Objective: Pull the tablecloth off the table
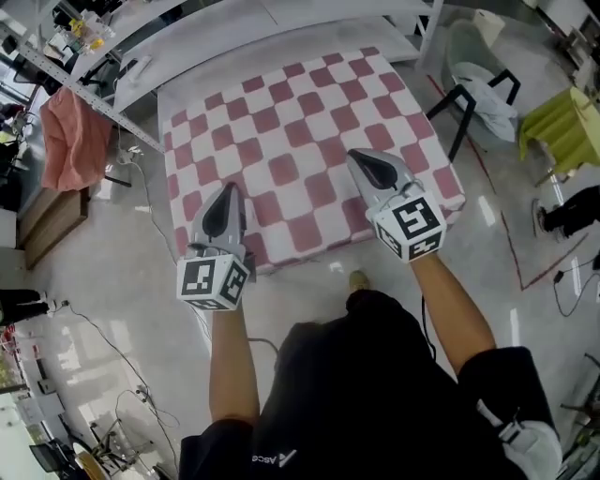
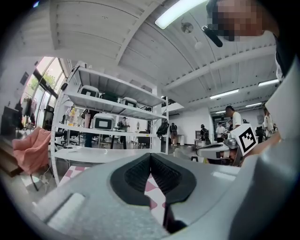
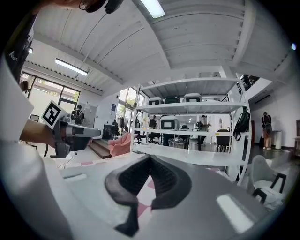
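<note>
A pink-and-white checked tablecloth [image 1: 281, 141] covers a table in front of me in the head view. My left gripper [image 1: 228, 192] hovers over the cloth's near left part, its jaws shut with nothing between them. Over the near right part my right gripper [image 1: 364, 157] points the same way, also shut and empty. In the left gripper view the jaws [image 2: 150, 154] meet at the tips and a strip of checked cloth [image 2: 70, 172] shows below. The right gripper view has the closed jaws [image 3: 149, 157] with pink checks [image 3: 145, 199] beneath them.
A white shelving unit [image 1: 234, 28] stands against the table's far side. A pink garment [image 1: 67, 136] hangs at the left. At the right are a black-legged chair [image 1: 478, 94] and a yellow-green thing [image 1: 562, 127]. Cables lie on the floor at the left [image 1: 141, 178].
</note>
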### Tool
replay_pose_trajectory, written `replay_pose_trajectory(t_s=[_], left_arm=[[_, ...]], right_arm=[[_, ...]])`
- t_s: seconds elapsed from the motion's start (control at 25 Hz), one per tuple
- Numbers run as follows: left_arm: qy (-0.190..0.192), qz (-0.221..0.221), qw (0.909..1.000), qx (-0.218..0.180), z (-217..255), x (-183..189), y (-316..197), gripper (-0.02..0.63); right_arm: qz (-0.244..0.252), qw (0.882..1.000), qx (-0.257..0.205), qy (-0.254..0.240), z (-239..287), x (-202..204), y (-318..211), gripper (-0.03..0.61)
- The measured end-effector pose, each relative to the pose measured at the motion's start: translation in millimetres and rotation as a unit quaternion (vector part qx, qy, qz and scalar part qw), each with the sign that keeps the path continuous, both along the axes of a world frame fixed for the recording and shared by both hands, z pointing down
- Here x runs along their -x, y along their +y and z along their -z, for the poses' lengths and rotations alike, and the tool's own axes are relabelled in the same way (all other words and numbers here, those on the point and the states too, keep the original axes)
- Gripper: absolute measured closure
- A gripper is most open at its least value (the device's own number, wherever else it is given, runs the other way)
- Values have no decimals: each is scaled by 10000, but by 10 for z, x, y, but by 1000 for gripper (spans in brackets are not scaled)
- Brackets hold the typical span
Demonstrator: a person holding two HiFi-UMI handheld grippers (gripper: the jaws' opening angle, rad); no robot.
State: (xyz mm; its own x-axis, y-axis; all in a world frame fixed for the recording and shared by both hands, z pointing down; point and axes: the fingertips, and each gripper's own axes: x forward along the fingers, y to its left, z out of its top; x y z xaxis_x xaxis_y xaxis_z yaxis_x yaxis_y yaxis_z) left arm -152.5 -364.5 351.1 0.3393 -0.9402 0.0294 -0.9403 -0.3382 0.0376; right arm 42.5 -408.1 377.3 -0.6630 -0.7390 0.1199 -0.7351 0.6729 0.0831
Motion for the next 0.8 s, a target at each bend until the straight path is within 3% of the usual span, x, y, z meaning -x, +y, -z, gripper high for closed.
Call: replay_pose_trajectory(t_s=[0.2,0.4,0.44,0.48,0.52,0.8], left_arm=[[23,661,9968,452,-182,-63,-482,601],[133,938,9903,1014,-519,3,-824,577],[174,972,9887,1133,-597,27,-877,524],[194,1005,9869,1250,-672,56,-931,501],[184,1037,9850,1364,-745,90,-992,489],[-29,1261,9680,2168,-1222,364,-1388,406]], right_arm=[[265,9987,404,187,-262,-150,-612,577],[176,9963,771,351,-528,-236,-1038,577],[169,9953,878,378,-594,-240,-1101,555],[156,9940,996,417,-664,-240,-1165,459],[130,9926,1110,466,-732,-238,-1230,432],[-174,9796,1777,920,-1228,-279,-1617,360]])
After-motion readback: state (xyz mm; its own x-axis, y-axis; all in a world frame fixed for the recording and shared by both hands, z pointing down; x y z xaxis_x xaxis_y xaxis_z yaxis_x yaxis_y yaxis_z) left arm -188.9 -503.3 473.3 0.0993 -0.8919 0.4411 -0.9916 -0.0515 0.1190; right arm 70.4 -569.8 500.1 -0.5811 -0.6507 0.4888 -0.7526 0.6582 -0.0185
